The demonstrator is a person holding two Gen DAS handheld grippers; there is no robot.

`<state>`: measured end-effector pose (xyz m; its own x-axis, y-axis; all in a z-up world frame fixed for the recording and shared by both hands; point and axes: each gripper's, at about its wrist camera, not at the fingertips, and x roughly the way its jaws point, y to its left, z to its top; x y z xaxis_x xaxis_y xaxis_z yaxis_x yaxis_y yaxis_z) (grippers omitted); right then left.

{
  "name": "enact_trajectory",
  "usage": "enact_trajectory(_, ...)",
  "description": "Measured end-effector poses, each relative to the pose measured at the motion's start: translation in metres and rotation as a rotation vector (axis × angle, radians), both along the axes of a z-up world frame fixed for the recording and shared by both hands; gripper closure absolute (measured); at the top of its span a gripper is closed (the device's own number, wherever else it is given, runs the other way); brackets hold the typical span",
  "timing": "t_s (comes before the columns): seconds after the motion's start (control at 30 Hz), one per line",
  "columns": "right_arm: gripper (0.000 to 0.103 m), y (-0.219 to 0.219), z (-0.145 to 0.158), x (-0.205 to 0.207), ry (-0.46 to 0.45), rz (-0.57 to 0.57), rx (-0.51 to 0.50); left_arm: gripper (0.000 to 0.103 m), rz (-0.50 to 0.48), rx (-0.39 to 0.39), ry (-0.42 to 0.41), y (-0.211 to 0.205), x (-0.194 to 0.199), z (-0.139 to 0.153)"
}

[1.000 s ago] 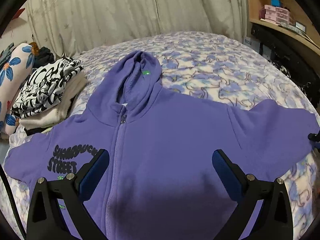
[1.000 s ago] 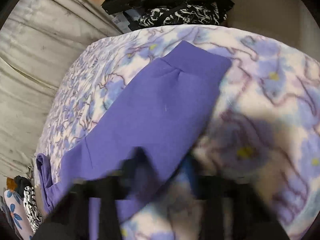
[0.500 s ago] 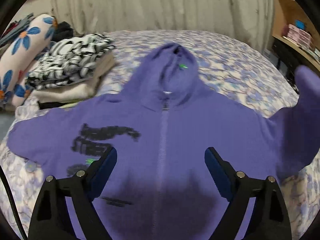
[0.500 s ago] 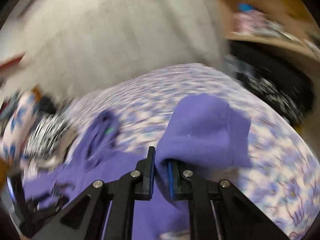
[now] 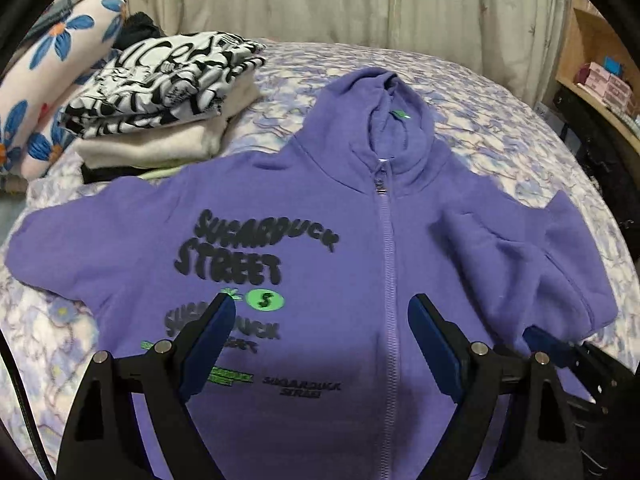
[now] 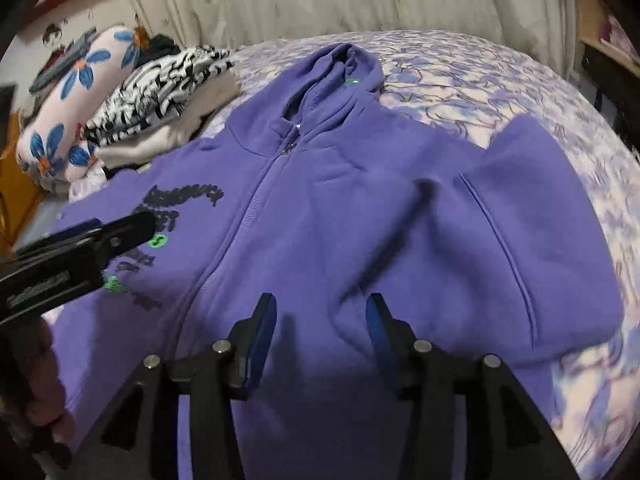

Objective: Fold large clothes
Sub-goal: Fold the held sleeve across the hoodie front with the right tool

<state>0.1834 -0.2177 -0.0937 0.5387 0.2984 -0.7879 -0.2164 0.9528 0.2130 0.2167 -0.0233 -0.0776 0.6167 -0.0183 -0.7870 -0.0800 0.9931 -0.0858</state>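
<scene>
Jaws on the right gripper point(image 6: 316, 330) have just been opening, and nothing is between them now. Jaws on the left gripper point(image 5: 320, 344) are spread wide and hold nothing too. Both hang over the purple hoodie point(image 5: 332, 264), which lies face up on the bed point(image 5: 500, 120), zipped shut. Its right sleeve point(image 6: 520, 240) is folded in over the chest. I think the left sleeve point(image 5: 80, 248) comes next, so the left gripper must reach out and pinch its cuff.

"SUGARDUCK STREET" in black on purple hoodie point(image 5: 320, 264) chest, green "S" badge below (smaller repeats blurred)
</scene>
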Motion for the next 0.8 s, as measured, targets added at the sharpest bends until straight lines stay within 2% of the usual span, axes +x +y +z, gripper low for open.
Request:
enact_trajectory(0.23,0.056,-0.028,0.006,-0.026,-0.012,-0.126,0.128,0.016,-0.127,-0.060,0.010,-0.031,0.002,0.000)
enact_trajectory(0.37,0.056,-0.040,0.006,-0.042,-0.050,-0.200,0.139,0.016,-0.183,-0.085,0.048,-0.055,0.006,-0.005)
enact_trajectory(0.47,0.056,-0.045,-0.003,-0.045,-0.038,-0.227,0.151,0.016,-0.221,-0.078,0.074,-0.076,0.012,-0.007)
enact_trajectory(0.67,0.056,-0.055,-0.014,-0.044,-0.013,-0.251,0.194,0.016,-0.252,-0.002,0.093,-0.119,0.028,-0.006)
enact_trajectory(0.8,0.056,-0.057,-0.021,-0.045,-0.009,-0.260,0.201,0.016,-0.226,0.107,0.132,-0.145,0.046,-0.014)
